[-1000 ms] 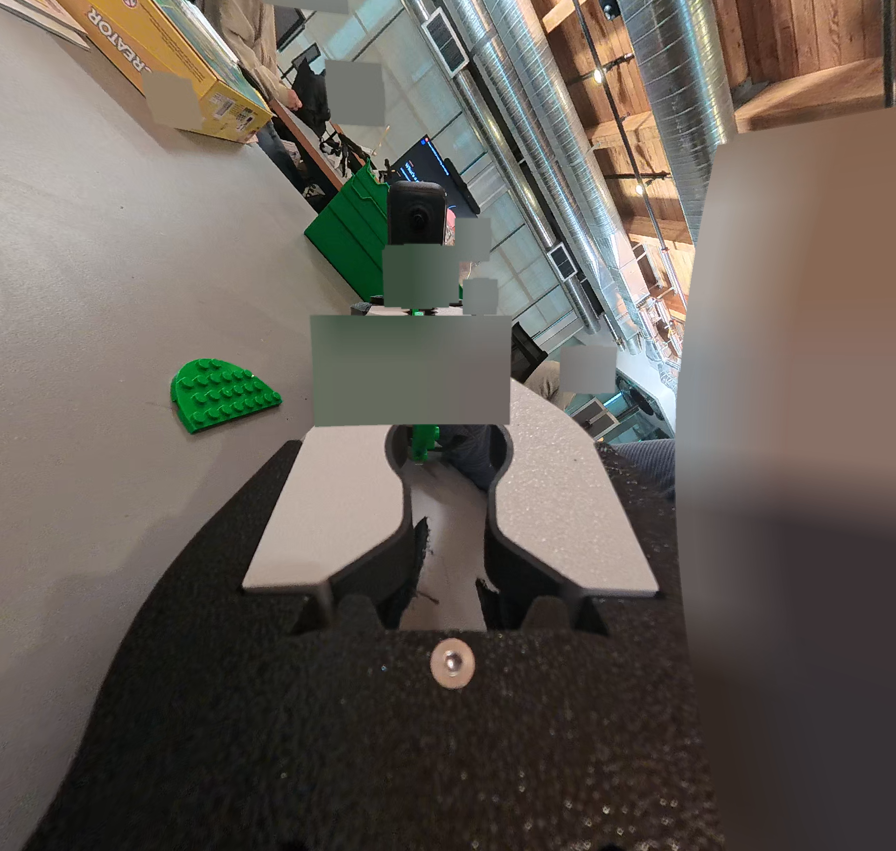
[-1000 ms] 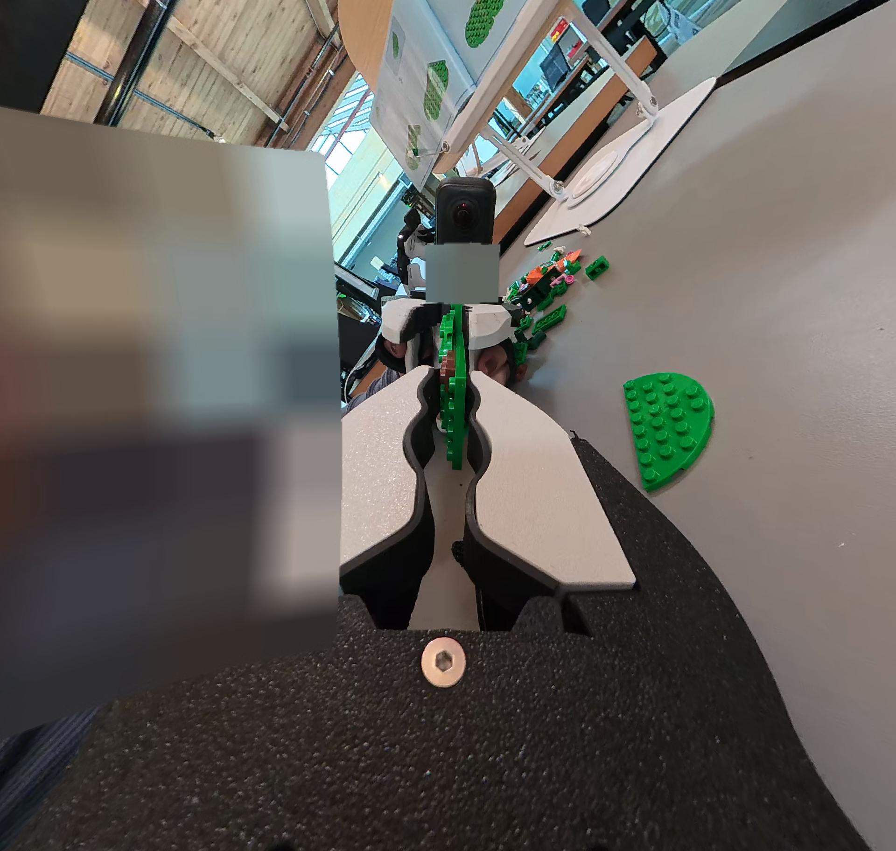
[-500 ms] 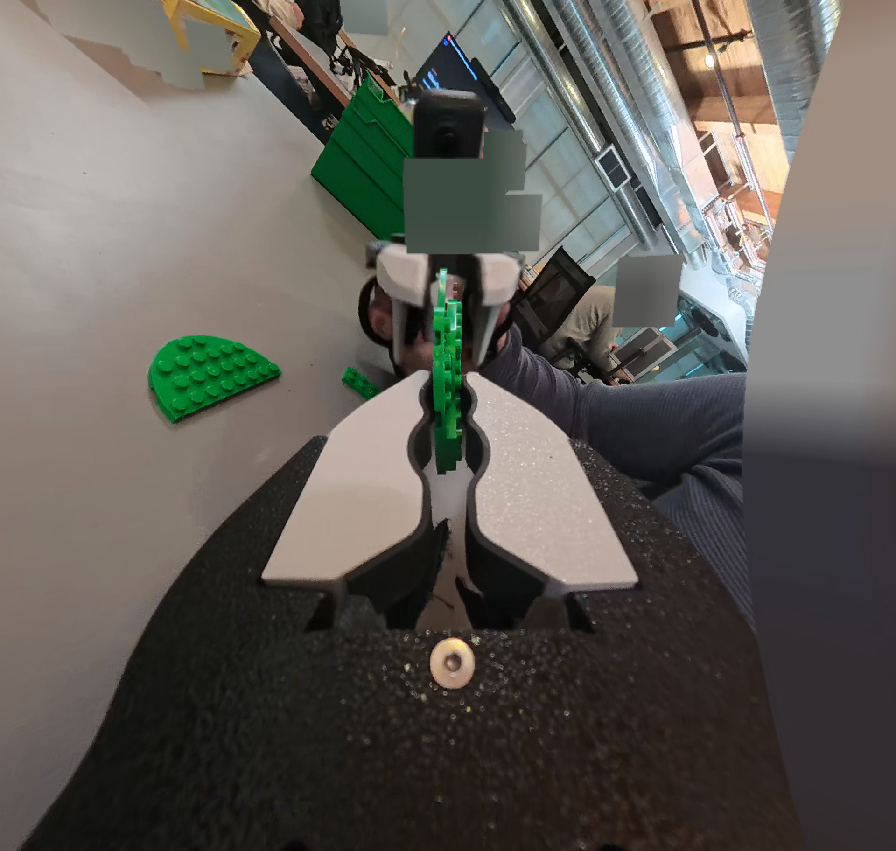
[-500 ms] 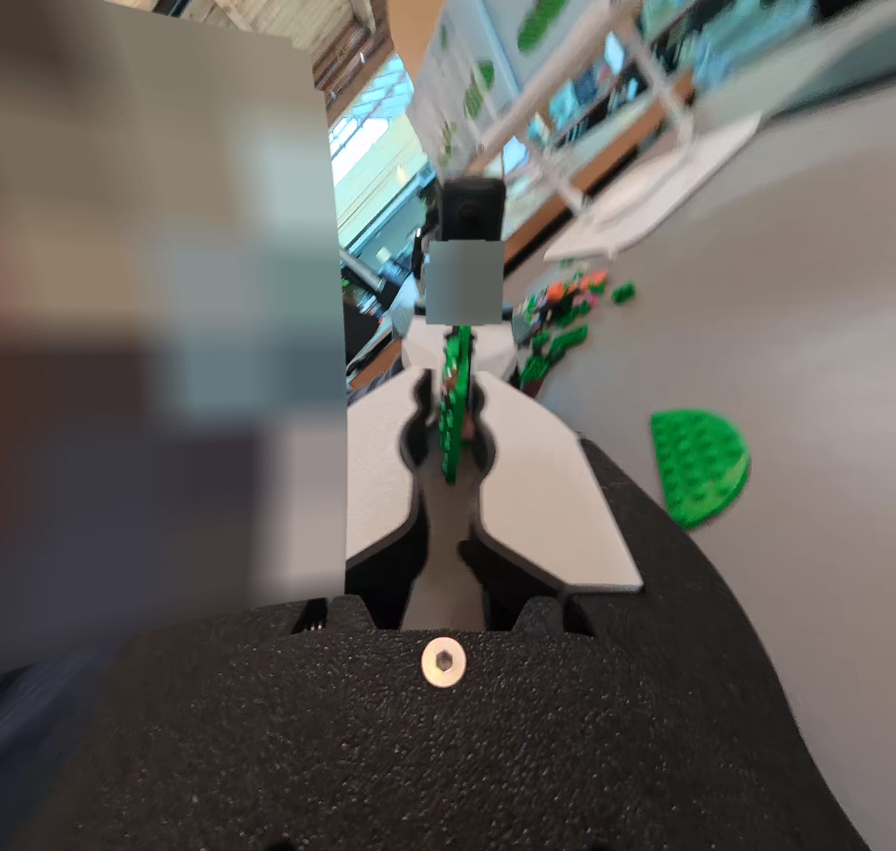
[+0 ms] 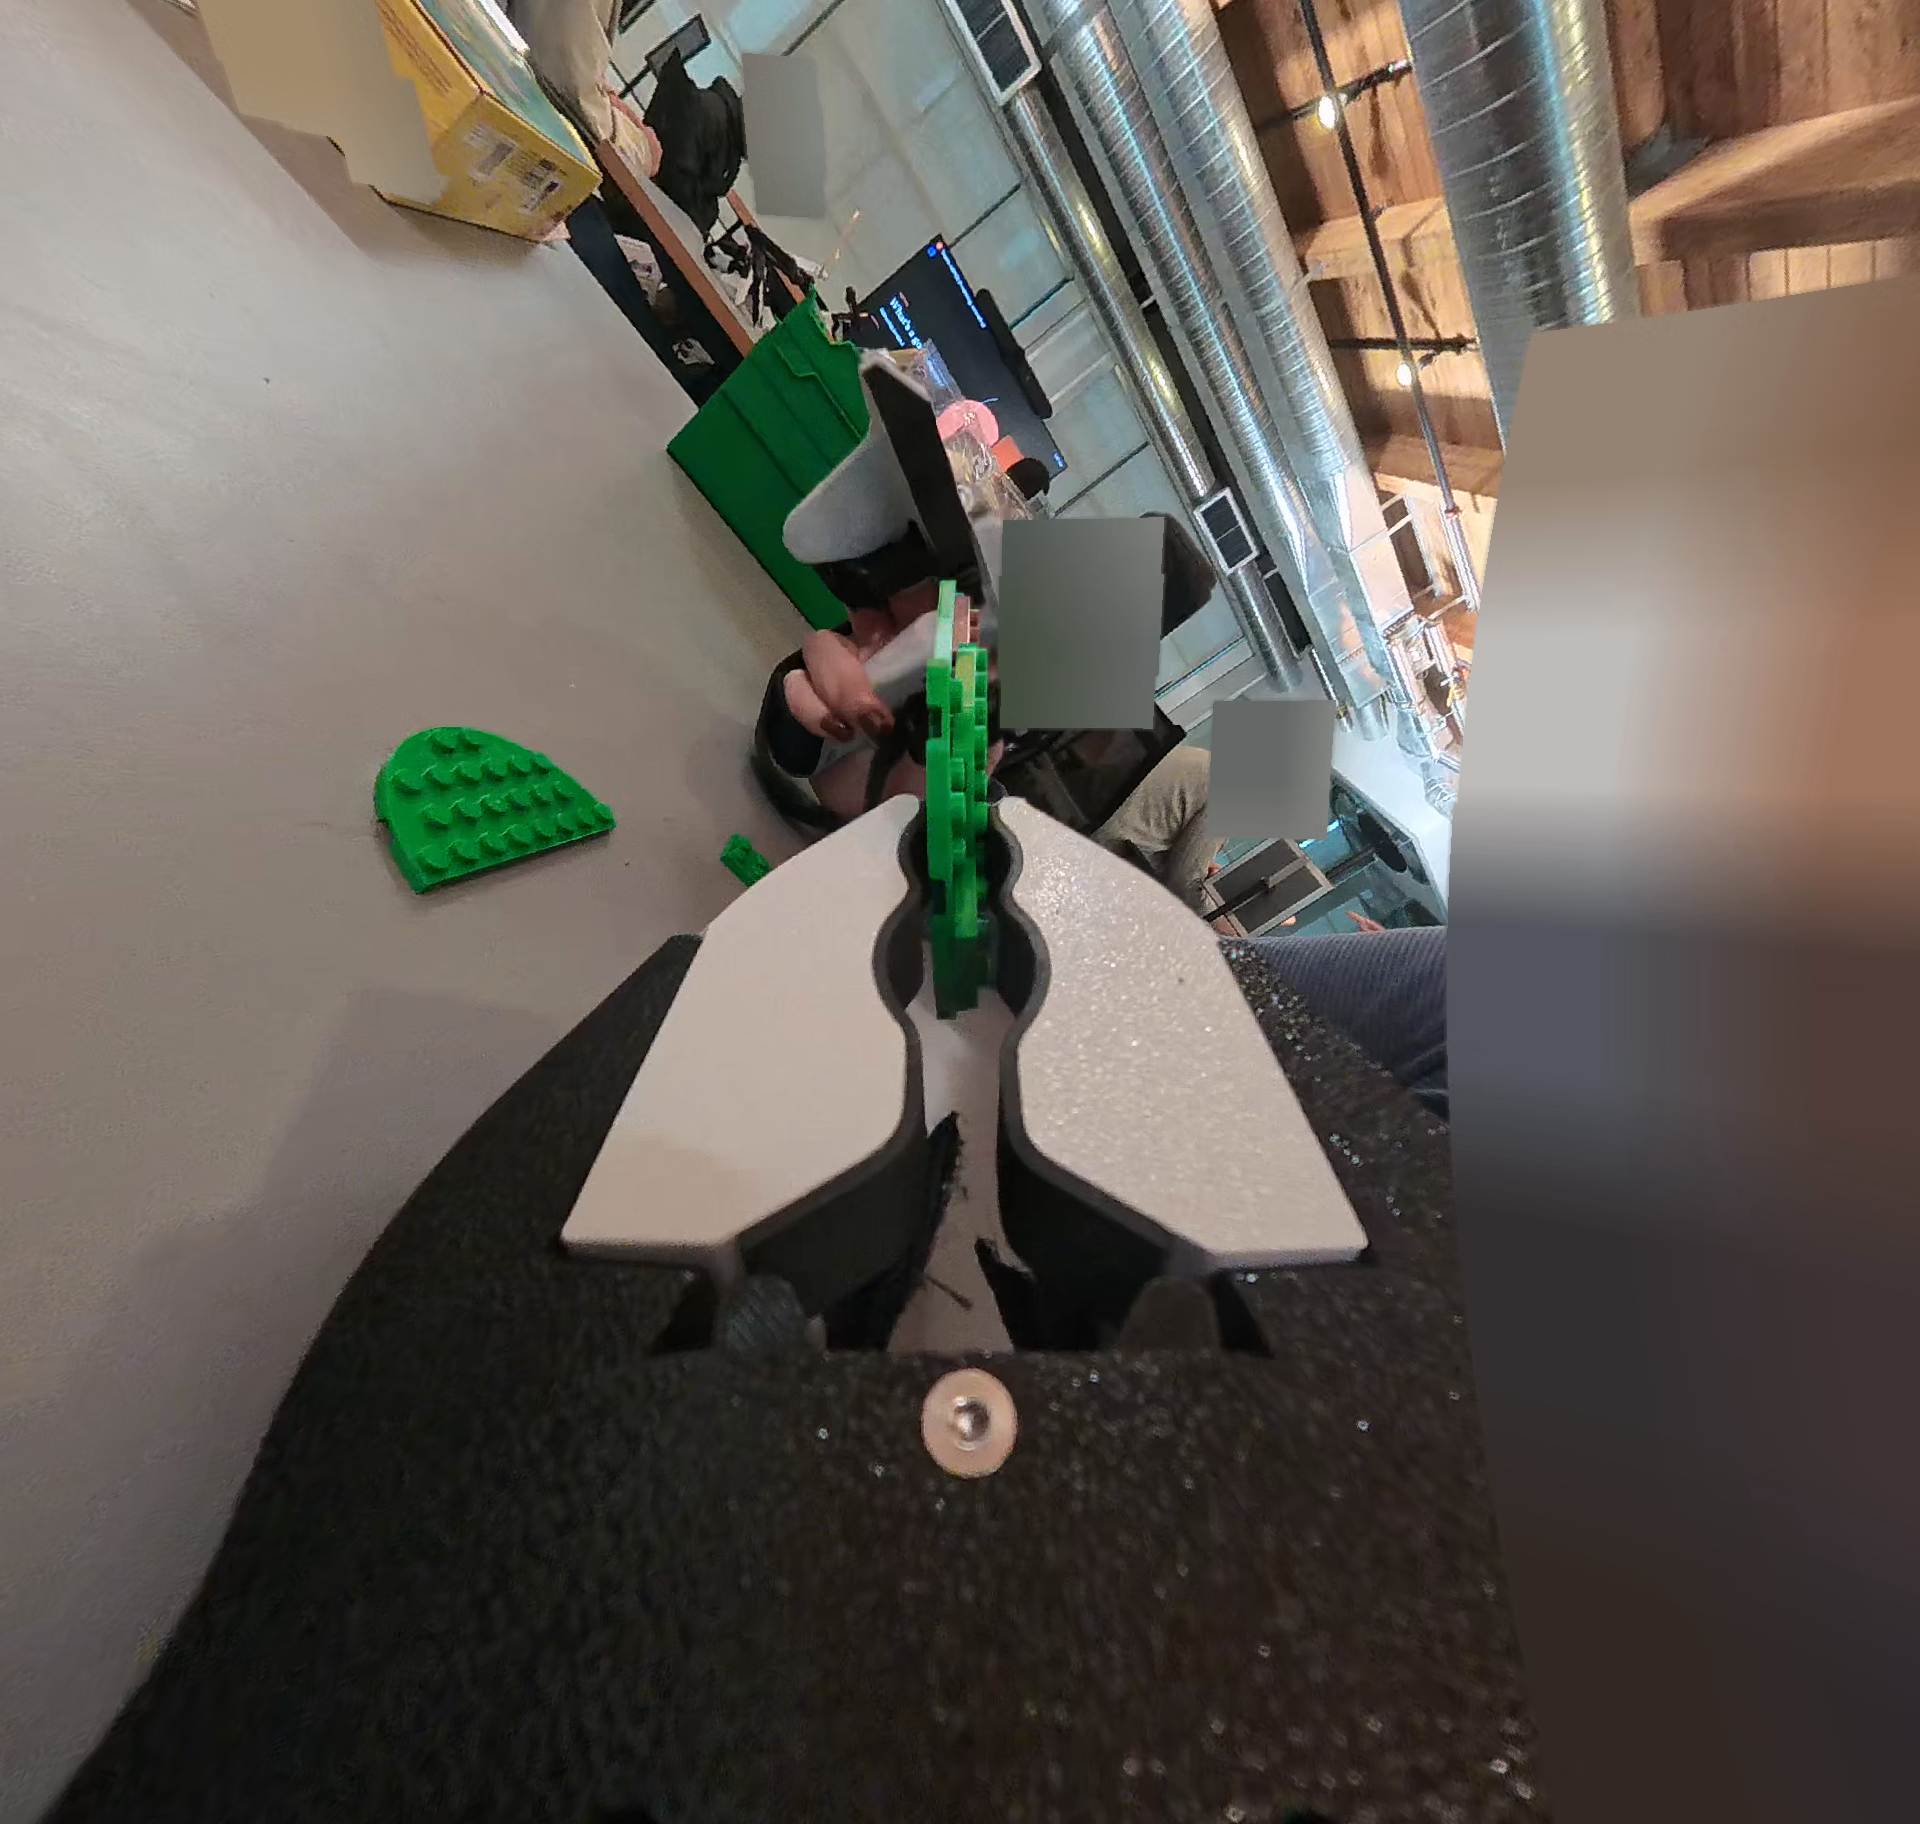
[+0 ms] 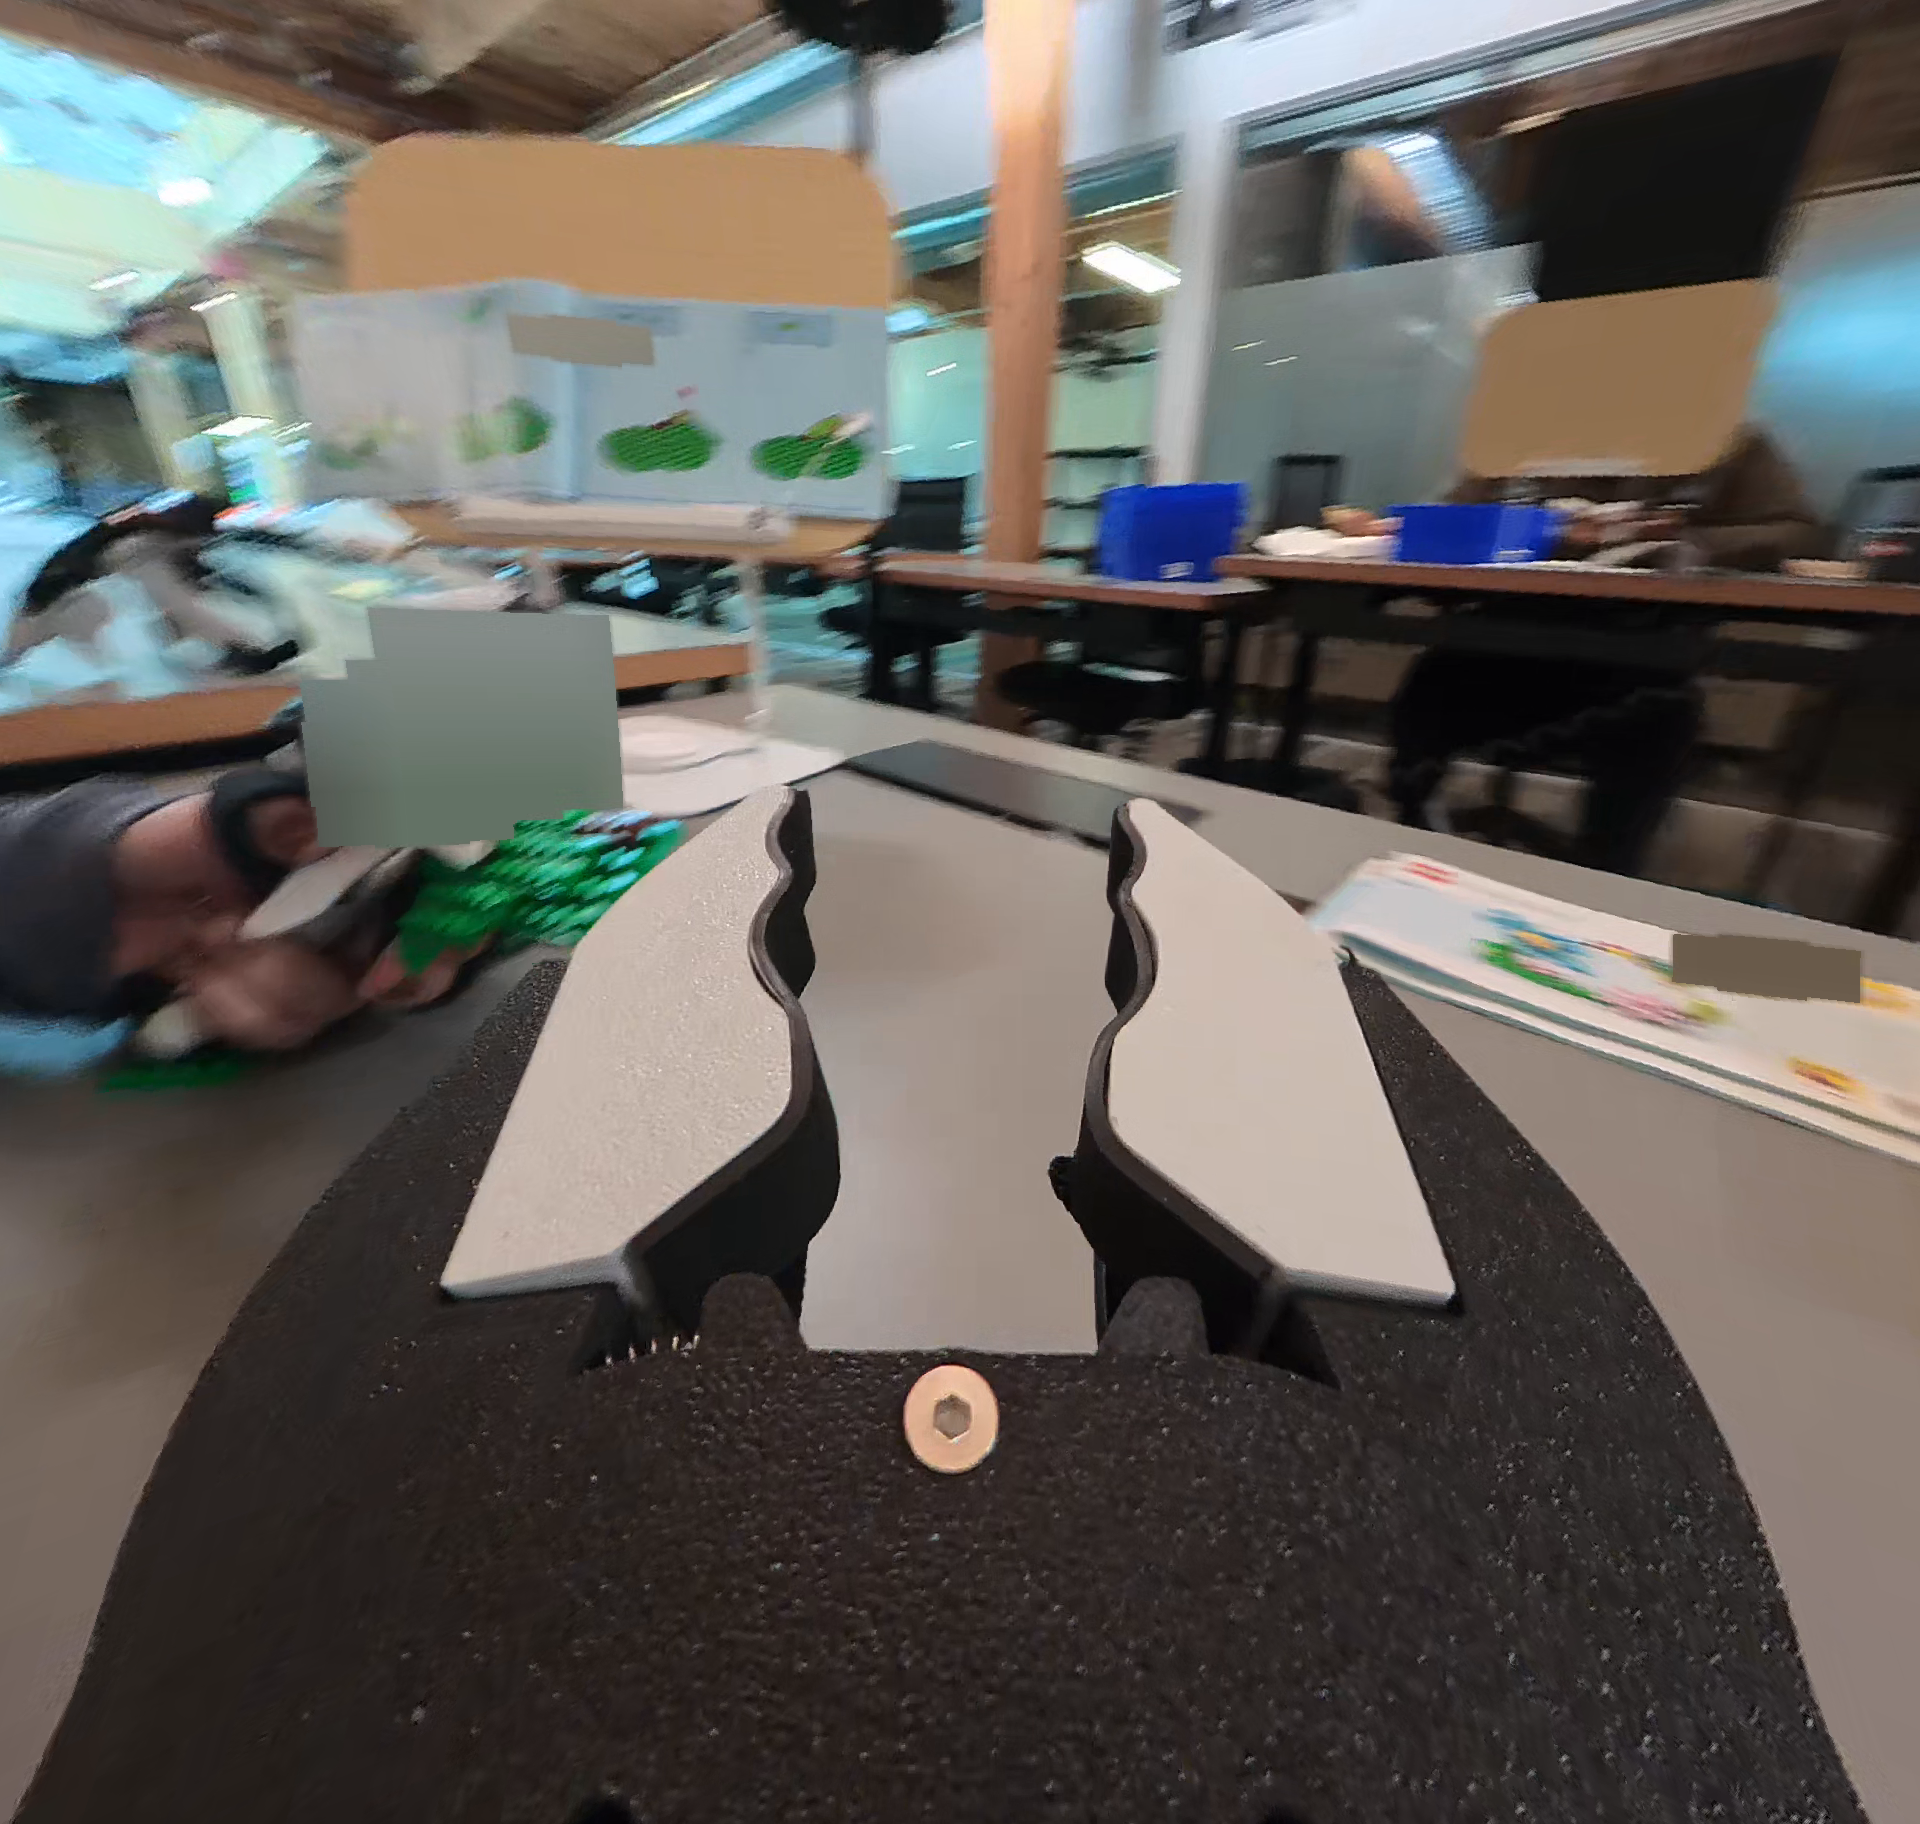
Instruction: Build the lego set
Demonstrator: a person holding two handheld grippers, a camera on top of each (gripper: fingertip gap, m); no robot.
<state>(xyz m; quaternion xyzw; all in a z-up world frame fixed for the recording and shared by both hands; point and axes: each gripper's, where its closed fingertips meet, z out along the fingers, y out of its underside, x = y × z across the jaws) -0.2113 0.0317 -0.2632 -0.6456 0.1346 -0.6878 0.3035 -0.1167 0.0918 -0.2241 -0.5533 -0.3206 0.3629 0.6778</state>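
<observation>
My left gripper (image 5: 961, 824) is shut on a green Lego plate assembly (image 5: 951, 735), held edge-on above the grey table, with a brown piece at its far end. A loose half-round green plate (image 5: 488, 808) and a small green brick (image 5: 743, 855) lie on the table to its left. My right gripper (image 6: 956, 818) is open and empty, off to the side of the assembly. The right wrist view is blurred and shows the assembly (image 6: 540, 881) at the left, in the left gripper. One right finger (image 5: 852, 507) shows beyond the assembly in the left wrist view.
A yellow set box (image 5: 488, 143) and a green bin (image 5: 769, 455) stand at the far table edge. An instruction booklet (image 6: 1558, 974) lies at the right. A stand with instruction pages (image 6: 623, 403) rises behind. People sit at other tables.
My left gripper closed on the green assembly. My right gripper, which was gripping it, let go, opened wide and swung away to the side.
</observation>
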